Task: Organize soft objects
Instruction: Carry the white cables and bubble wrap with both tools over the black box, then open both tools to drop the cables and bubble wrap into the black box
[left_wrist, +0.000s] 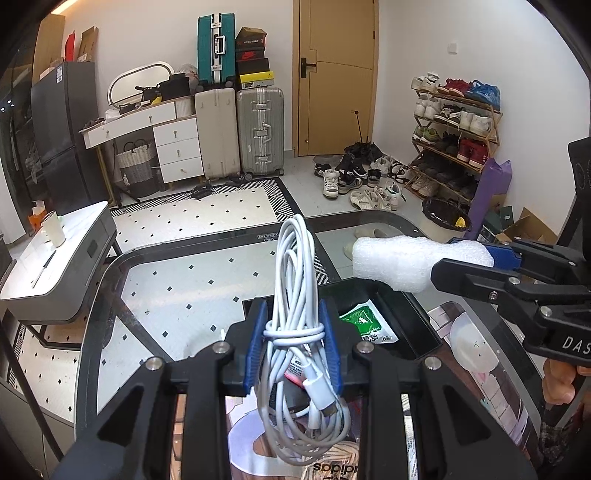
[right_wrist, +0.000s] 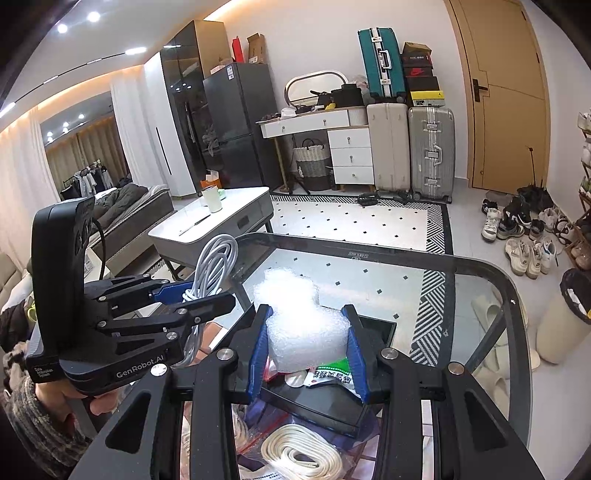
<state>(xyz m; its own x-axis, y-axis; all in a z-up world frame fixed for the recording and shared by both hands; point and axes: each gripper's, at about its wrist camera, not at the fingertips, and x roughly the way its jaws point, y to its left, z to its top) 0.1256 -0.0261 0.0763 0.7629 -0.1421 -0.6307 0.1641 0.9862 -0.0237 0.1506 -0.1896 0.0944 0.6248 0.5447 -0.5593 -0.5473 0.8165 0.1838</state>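
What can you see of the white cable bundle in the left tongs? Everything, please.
The white cable bundle is a long round cord coiled into an elongated hank, with a few turns wrapped round its middle to bind it. A white plug end hangs in the lower loops. It looks like smooth, flexible plastic. It stands roughly upright, loops above and below the grip, clamped at the wrapped waist between the blue pads of the left tongs, above the glass table and near the black tray.

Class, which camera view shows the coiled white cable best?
The left wrist view: the white cable hangs centred between the left gripper pads, its whole bundle and plug visible. The right wrist view shows only its upper loops, the rest hidden behind that gripper.
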